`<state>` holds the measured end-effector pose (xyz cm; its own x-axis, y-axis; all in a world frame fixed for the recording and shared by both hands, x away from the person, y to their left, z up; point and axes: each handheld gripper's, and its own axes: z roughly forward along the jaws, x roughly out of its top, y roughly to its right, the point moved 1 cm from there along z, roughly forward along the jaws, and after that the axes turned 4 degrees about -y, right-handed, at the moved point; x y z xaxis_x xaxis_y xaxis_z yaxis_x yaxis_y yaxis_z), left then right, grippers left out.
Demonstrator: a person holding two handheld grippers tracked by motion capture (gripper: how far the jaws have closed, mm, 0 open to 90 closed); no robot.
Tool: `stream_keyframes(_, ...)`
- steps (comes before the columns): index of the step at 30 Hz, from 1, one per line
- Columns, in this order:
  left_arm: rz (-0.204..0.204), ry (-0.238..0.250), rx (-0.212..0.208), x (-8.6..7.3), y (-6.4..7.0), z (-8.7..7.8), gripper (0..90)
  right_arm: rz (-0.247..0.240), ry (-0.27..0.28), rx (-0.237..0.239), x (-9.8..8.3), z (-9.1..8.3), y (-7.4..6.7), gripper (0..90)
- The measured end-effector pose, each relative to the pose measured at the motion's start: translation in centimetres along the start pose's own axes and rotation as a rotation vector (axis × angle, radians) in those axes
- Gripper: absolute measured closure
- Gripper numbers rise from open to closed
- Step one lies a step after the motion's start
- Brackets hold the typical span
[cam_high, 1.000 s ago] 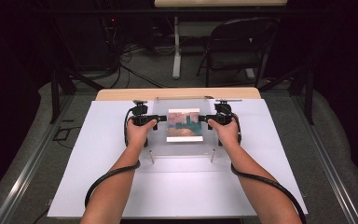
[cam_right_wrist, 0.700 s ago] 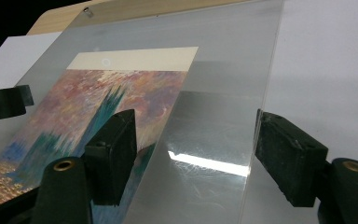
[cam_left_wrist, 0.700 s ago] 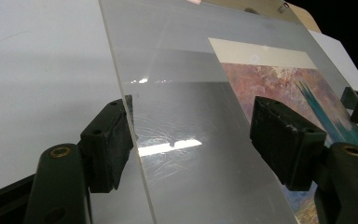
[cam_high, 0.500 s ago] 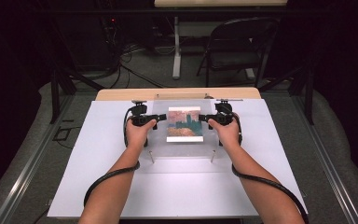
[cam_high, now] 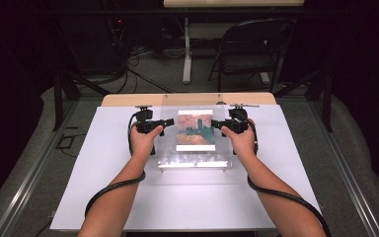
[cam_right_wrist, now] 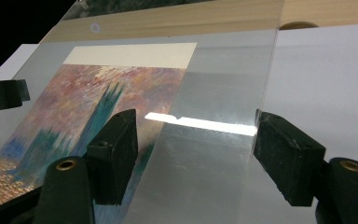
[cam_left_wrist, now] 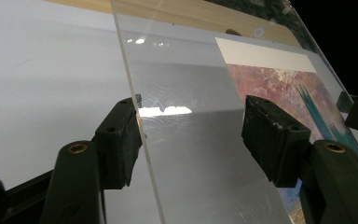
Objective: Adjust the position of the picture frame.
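High view: clear sheet (cam_high: 192,136) over painting (cam_high: 195,130); left claw (cam_high: 164,124) closing, apart astride its edge; right claw (cam_high: 218,124) apart likewise; no writing legible

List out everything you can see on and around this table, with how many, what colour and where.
Clear acrylic sheet: one, transparent, tilted at table centre, both side edges between gripper jaws.
Painted picture: one, pink, teal and orange with a cream border, behind the sheet.
White board: one, covering the table.
Wooden tabletop: one, light brown, showing at the far edge.
Folding chair: one, black, on the floor beyond the table.
Floor cables: several, dark, far left.
Left gripper: one, black, jaws just been closing around the sheet's left edge, not yet clamped.
Right gripper: one, black, jaws open astride the right edge.
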<state>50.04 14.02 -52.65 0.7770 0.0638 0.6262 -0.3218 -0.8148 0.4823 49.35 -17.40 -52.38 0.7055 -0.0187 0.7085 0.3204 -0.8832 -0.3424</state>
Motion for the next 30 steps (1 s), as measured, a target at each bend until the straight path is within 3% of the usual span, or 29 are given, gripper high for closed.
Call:
stream_keyframes(7, 0.033, 0.057, -0.016, -0.4, 0.6, -1.1, 39.1, -0.032, 0.039, -0.001, -0.1, -1.3, -0.6, 32.2)
stream_keyframes(30, 0.11, 0.166, -0.04, -1.4, 2.2, -4.4, 44.8, -0.148, 0.13, -0.008, -0.6, -4.9, -2.4, 36.1)
